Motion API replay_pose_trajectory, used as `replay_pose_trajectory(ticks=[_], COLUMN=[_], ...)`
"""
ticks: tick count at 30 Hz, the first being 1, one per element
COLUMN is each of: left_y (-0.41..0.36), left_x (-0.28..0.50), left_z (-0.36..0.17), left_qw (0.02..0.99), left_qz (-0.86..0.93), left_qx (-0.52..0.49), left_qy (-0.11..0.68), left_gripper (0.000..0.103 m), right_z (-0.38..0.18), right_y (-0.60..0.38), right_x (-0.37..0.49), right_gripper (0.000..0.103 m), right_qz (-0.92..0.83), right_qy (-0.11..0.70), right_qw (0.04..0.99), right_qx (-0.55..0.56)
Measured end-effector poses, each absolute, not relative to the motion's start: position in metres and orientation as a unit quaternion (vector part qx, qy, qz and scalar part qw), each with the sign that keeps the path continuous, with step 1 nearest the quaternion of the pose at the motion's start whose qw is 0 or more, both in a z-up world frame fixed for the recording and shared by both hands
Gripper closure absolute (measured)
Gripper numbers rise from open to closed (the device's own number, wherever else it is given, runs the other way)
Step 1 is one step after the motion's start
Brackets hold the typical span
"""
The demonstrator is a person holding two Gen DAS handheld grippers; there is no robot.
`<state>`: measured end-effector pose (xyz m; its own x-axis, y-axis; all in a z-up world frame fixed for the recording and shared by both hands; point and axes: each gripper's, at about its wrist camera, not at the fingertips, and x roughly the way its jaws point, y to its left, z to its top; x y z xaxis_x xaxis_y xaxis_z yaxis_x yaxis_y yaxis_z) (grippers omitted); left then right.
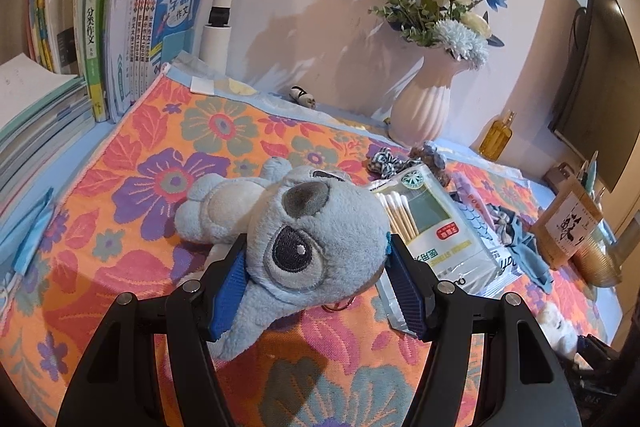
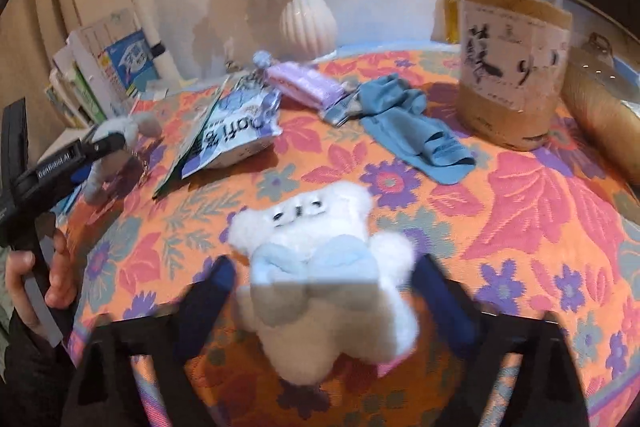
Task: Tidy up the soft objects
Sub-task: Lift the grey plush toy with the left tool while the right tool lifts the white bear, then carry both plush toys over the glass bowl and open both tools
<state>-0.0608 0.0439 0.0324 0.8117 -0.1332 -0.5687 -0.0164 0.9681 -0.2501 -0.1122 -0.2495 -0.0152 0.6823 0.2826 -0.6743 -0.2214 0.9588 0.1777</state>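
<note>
My left gripper [image 1: 316, 247] is shut on the head of a light blue plush dog [image 1: 296, 223], whose body lies on the floral cloth [image 1: 160, 167]. The same dog [image 2: 120, 139] and left gripper [image 2: 100, 147] show at the far left of the right wrist view. A white plush bear with a pale blue bow [image 2: 320, 267] lies on the cloth between the open fingers of my right gripper [image 2: 320, 267]; the pads stand apart from it. The bear also shows at the right edge of the left wrist view [image 1: 556, 327]. The right wrist view is blurred.
A cotton swab pack [image 1: 432, 227], a wipes pack [image 2: 236, 131], a blue cloth [image 2: 416, 135], a purple pouch [image 2: 304, 83] and scrunchies [image 1: 384, 163] lie on the cloth. A white vase [image 1: 424, 107], books [image 1: 100, 47], pen holder [image 2: 512, 67] and monitor [image 1: 600, 87] ring it.
</note>
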Motion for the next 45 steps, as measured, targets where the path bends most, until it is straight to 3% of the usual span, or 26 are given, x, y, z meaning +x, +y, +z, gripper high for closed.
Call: replay_pose_trajectory(ticks=[3,10,19,25,32,36,41,43,45], left_y=[0.040,0.033,-0.029,-0.082,-0.177,-0.237,-0.316,-0.342,-0.363], left_x=[-0.058,-0.065,-0.085,-0.071,-0.057,-0.038,-0.018,-0.002,0.012], left_z=[0.031,0.042,0.153,0.223,0.282,0.281,0.254,0.236,0.220], left_qw=[0.943,0.944,0.961,0.931,0.908,0.852,0.849,0.835,0.828], left_qz=[-0.026,-0.009,-0.114,-0.257,-0.354,-0.440,-0.441,-0.447,-0.451], left_qx=[-0.109,-0.103,-0.101,-0.148,-0.115,-0.140,-0.077,-0.073,-0.066], left_qy=[0.314,0.314,0.230,0.214,0.192,0.248,0.282,0.311,0.326], left_gripper=[0.039,0.040,0.040,0.040,0.039,0.039,0.040,0.039,0.028], right_z=[-0.015,0.001,0.085,0.124,0.156,0.166,0.155,0.149,0.142], right_y=[-0.242,-0.239,-0.327,-0.426,-0.509,-0.531,-0.549,-0.556,-0.565], right_x=[-0.125,-0.141,-0.164,-0.165,-0.154,-0.136,-0.105,-0.092,-0.078], right_gripper=[0.047,0.047,0.047,0.047,0.047,0.047,0.045,0.037,0.022], right_qz=[0.156,0.188,0.110,0.110,0.029,-0.013,-0.086,-0.107,-0.112], right_qy=[0.352,0.329,0.215,0.179,0.150,0.171,0.218,0.233,0.251], right_qw=[0.923,0.925,0.969,0.960,0.954,0.952,0.941,0.935,0.928], right_qx=[0.019,0.008,0.049,0.188,0.256,0.255,0.246,0.244,0.252])
